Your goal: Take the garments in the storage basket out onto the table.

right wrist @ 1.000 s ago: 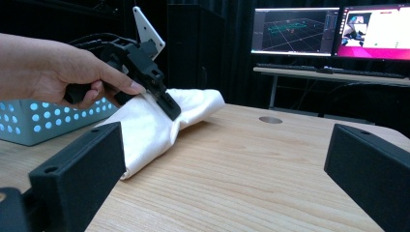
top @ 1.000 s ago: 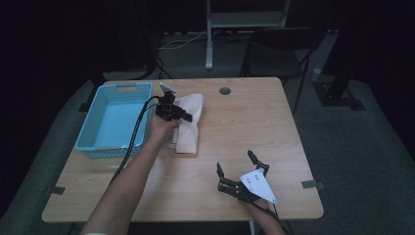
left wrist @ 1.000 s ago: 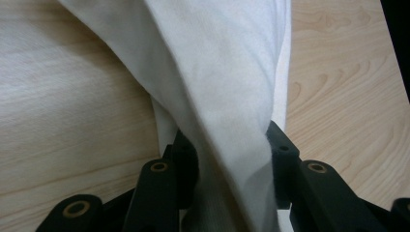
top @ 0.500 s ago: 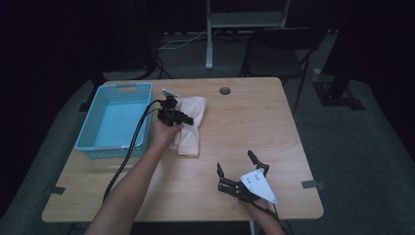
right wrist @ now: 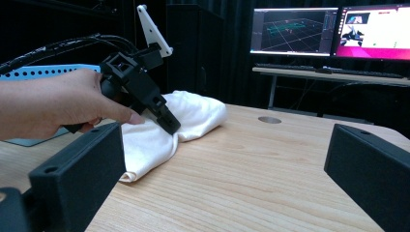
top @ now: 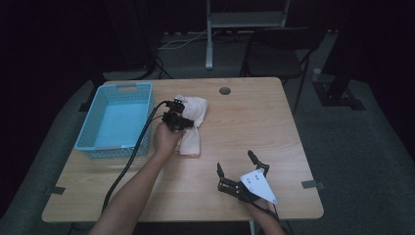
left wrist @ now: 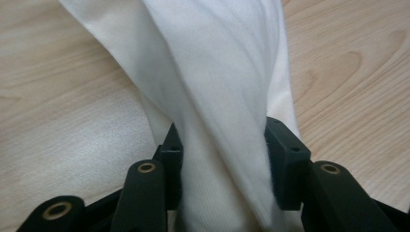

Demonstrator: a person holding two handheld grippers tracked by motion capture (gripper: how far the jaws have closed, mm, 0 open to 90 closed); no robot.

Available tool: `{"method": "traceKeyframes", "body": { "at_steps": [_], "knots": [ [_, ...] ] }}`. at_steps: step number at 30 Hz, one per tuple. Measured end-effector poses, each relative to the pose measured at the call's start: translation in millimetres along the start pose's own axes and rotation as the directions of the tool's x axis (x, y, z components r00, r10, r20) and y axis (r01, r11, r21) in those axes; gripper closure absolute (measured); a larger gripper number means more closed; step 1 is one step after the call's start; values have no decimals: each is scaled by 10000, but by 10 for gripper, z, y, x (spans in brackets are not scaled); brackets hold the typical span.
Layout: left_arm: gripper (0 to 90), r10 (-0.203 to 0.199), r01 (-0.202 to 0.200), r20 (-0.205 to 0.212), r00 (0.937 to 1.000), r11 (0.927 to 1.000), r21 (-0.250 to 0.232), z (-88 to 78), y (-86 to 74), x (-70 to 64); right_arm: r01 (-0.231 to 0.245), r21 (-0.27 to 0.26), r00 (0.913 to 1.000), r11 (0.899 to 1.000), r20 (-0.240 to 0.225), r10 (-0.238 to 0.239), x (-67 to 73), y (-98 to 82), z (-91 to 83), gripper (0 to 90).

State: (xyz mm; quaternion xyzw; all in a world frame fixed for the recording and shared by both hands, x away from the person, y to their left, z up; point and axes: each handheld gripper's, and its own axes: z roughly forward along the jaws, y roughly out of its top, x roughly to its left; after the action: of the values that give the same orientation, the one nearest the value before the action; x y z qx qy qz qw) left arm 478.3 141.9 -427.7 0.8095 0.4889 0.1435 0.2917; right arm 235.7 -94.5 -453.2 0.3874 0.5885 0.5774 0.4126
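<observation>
High view: the left gripper sits on the cloth right of the basket. Its jaws have just been opening, cloth bunched between them. The right gripper rests near, jaws wide and empty.

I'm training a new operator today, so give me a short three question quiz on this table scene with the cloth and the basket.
1. True or false: the white cloth lies inside the blue basket.
2. Which gripper has cloth between its jaws: A left gripper, B right gripper?
3. Fill in: the right gripper's jaws stand ____ with nothing between them.

Key: 1 false, it lies on the table beside the basket. 2 A. 3 open.
</observation>
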Motion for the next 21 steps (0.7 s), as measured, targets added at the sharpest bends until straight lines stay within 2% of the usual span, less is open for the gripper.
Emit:
{"method": "traceKeyframes", "body": {
  "at_steps": [1, 4, 7, 11, 14, 17, 19, 20, 21],
  "knots": [
    [553, 23, -23, -56, 10000, 10000, -18, 0, -4, 0, 4, 0, 10000, 10000, 9, -4, 0, 0, 0, 5],
    [498, -260, 259, -20, 9997, 9995, -182, 9, -33, 44, 7, -2, 10000, 10000, 16, -7, 0, 0, -2, 5],
    [471, -299, 290, -267, 9992, 9990, -344, 9, -53, 57, 7, 3, 10000, 10000, 11, -7, -1, 0, -1, 5],
    [450, 96, -132, -709, 9974, 9986, -506, 7, -65, 13, 1, 4, 10000, 10000, 12, -1, -1, 0, -1, 5],
    [410, 645, -724, -1344, 9888, 9959, -550, 2, -72, -57, 5, 3, 10000, 10000, 16, -5, 0, 0, -1, 5],
    [380, 818, -909, -1647, 9829, 9947, -487, 2, -67, -80, 8, -1, 10000, 10000, 16, -8, 0, 0, -2, 5],
    [367, 743, -828, -1686, 9829, 9956, -437, 2, -62, -78, 5, 1, 10000, 10000, 16, -5, 0, 0, -1, 5],
    [332, 718, -817, -1879, 9795, 9956, -454, 7, -64, -81, 3, 1, 10000, 10000, 17, -3, 0, 0, -1, 5],
    [306, 659, -759, -1856, 9804, 9960, -472, 9, -67, -76, 6, 1, 10000, 10000, 16, -6, 0, 0, -2, 5]
  ]
}}
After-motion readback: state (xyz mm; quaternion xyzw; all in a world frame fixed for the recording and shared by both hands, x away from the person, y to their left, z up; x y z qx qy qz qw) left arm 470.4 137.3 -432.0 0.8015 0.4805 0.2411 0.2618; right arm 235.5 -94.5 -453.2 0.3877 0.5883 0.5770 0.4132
